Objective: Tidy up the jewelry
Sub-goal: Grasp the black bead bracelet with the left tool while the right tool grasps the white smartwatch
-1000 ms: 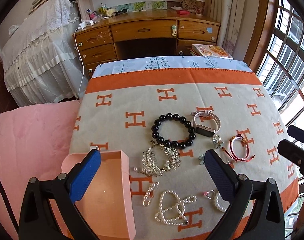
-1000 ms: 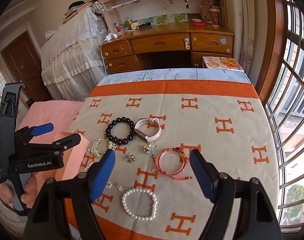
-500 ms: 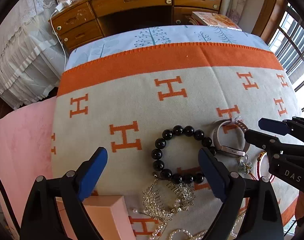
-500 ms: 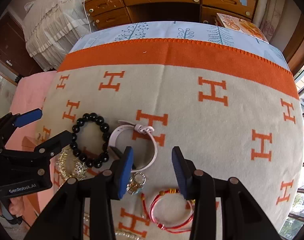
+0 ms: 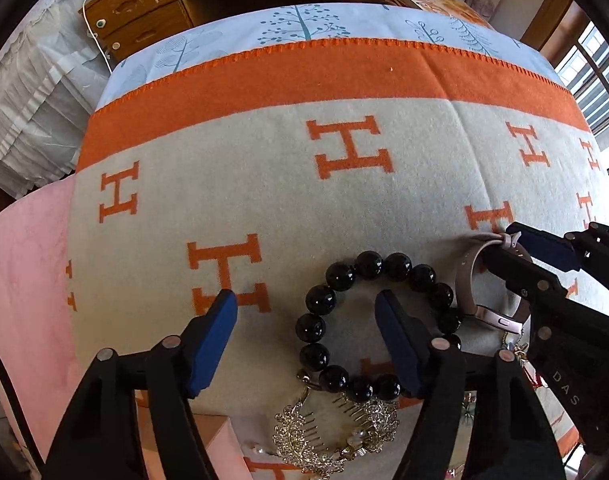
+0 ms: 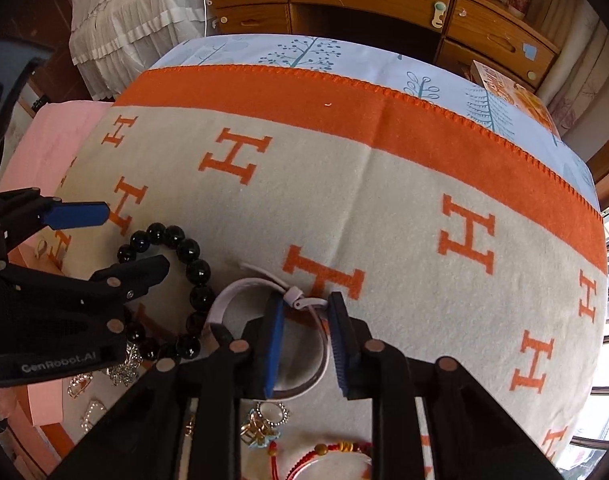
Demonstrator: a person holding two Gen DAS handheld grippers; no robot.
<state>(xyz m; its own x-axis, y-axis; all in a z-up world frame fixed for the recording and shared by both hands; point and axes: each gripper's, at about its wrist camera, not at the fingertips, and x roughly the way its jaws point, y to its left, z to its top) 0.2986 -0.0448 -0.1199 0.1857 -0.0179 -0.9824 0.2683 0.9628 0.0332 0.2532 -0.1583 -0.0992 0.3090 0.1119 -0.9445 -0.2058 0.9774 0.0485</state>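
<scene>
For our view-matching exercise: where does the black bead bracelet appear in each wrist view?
Left wrist view: black bead bracelet lower centre, ringing the left tool's right finger.
Right wrist view: black bead bracelet lower left, beside the left tool.
Shared landmark: the watch with the pale strap, touching the bracelet.

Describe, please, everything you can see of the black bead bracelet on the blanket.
The black bead bracelet is a closed ring of large, glossy, round black beads, strung close and lying flat on the grey and orange blanket. One finger of the left gripper stands inside the ring, the other outside; the pads do not press on it. It lies beside the pale watch band, and its near edge meets the gold hair comb.
</scene>
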